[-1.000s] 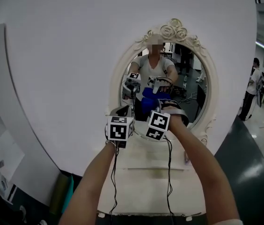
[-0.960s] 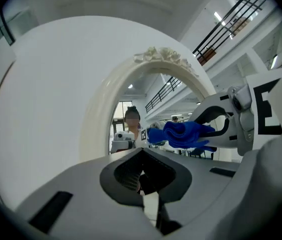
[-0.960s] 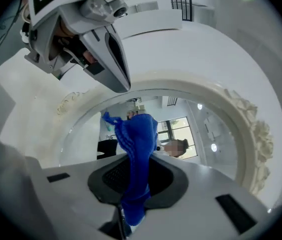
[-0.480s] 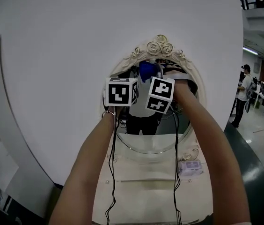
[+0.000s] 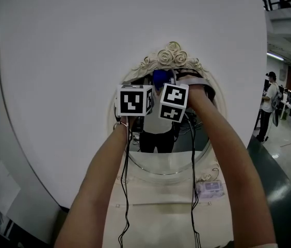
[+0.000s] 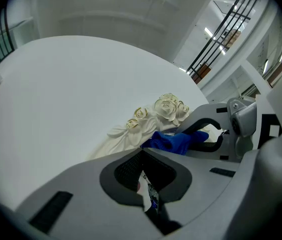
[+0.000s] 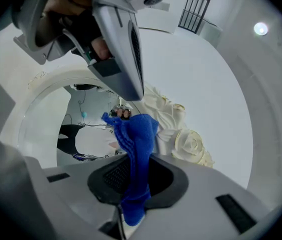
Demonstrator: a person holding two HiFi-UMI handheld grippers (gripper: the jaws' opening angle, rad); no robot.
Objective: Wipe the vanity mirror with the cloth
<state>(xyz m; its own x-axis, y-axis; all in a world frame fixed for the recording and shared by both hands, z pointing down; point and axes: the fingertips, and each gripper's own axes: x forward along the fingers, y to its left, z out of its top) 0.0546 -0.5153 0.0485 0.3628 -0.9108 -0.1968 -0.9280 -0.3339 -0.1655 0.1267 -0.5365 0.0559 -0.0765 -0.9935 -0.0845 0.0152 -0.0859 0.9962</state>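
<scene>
You're pinching the cloth (image 7: pixel 137 144) in your right claw (image 7: pixel 131 181) atop the vanity mirror (image 5: pixel 161 159), left claw (image 6: pixel 146 184) sitting closed, empty; snagging the carved roses (image 5: pixel 174 53) risks tugging it loose.

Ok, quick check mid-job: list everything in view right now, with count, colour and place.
oval vanity mirror with rose-carved frame: one, cream frame, on the white wall, straight ahead
knitted cloth: one, blue, pinched in the right gripper, up near the mirror's top
curved wall panel: one, white, behind the mirror
vanity table top: one, cream, below the mirror
small packet: one, pale, on the table's right side; print unreadable
cables: two, black, hanging from the grippers
bystander: one, far right background
left gripper: one, grey, jaws together, beside the cloth
right gripper: one, grey, shut on the cloth
forearms: two, bare, reaching up to the mirror
</scene>
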